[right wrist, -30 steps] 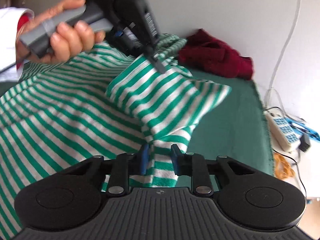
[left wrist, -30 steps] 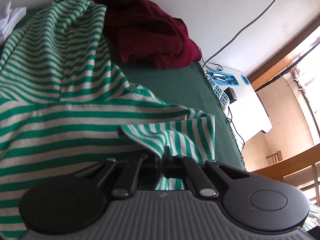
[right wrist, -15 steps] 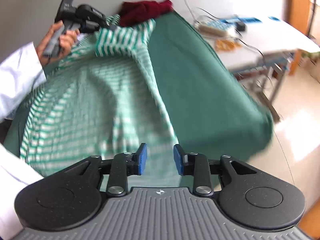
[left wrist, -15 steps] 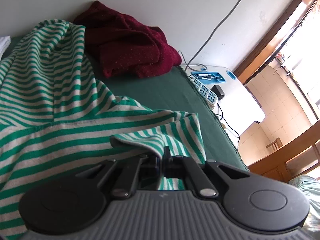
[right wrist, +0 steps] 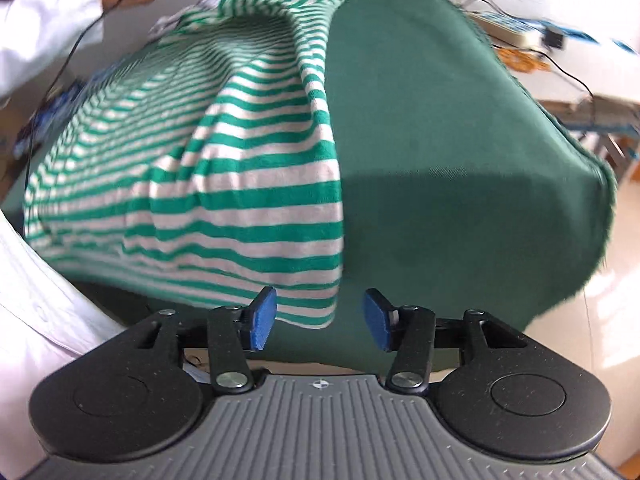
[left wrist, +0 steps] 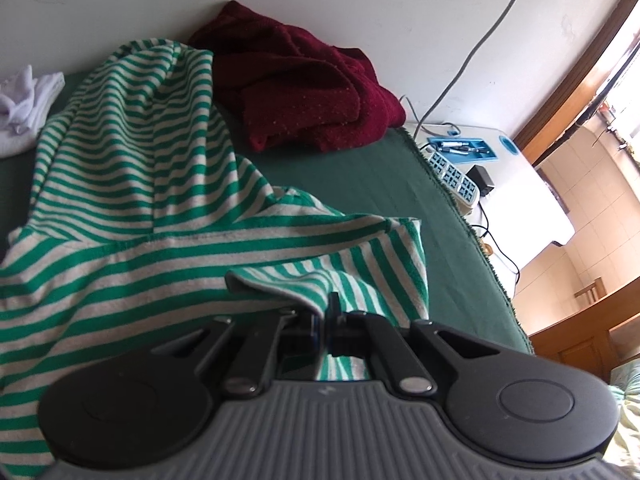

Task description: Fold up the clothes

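right tongs (right wrist: 320, 320) pulled back to hem, jaws just spread, empty | left tongs (left wrist: 325, 320) clamp striped shirt (left wrist: 120, 200)

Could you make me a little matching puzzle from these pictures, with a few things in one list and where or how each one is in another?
Things:
1. left tongs
2. right tongs
3. dark red garment
4. power strip

States:
A. bunched up by the wall at the back of the green cloth
B. open over the near corner of the striped shirt, gripping nothing
C. on the white table beyond the edge of the green cloth
D. shut on a fold of the striped shirt

Pairs: 1-D, 2-B, 3-A, 4-C
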A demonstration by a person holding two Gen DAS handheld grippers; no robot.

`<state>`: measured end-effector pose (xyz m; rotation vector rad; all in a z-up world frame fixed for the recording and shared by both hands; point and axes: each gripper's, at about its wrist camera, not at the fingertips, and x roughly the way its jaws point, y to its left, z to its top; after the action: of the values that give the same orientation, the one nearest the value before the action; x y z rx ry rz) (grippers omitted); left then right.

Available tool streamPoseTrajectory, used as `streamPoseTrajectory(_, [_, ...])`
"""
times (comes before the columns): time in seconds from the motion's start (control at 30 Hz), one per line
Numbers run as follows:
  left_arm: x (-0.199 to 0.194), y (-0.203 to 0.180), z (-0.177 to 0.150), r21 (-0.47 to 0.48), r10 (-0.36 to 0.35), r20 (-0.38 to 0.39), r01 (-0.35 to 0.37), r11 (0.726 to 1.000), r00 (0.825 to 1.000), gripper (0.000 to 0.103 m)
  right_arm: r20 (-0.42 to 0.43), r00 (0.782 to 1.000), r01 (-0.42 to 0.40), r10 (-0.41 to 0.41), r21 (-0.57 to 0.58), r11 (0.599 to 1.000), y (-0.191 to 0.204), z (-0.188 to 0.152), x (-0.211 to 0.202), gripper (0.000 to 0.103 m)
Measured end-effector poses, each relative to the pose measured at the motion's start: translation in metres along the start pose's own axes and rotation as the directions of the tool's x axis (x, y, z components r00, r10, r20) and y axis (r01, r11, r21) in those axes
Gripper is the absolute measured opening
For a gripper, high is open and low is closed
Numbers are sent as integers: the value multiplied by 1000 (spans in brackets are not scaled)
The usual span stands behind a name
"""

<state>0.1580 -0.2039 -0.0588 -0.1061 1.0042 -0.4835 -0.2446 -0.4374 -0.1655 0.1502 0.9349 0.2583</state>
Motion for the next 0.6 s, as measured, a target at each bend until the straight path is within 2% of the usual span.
streamPoseTrajectory(0.1, [1,-9,-2,12,35,-1,-35,999,999,0,10,998,-65,66,-52,997,-13,7,5,52])
streamPoseTrajectory(0.23, [2,-17,-5,14,71,-1,-71,997,997,0,-29,985,-170,168,-143,975,-15,17,19,51])
streamPoseTrajectory(0.3, [3,-17,-6,3,87,-1,-87,996,996,0,-39,981,-195,191,-176,965,-15,17,22,46])
streamPoseTrajectory(0.33, [3,-16,-6,-4,95,-1,-95,996,996,0,-47,980,-201,195,-189,961,-15,15,21,36])
streamPoseTrajectory(0.37, [3,-16,-6,-10,102,-1,-102,995,995,0,-55,978,-206,199,-201,958,-15,13,20,15])
streamPoseTrajectory(0.4, [3,-15,-5,-15,107,-1,-107,994,994,0,-61,980,-200,191,-212,957,-16,11,18,8])
streamPoseTrajectory(0.6, [-13,-17,3,6,116,31,-116,993,993,0,-25,988,-153,151,-210,966,-10,6,-17,8])
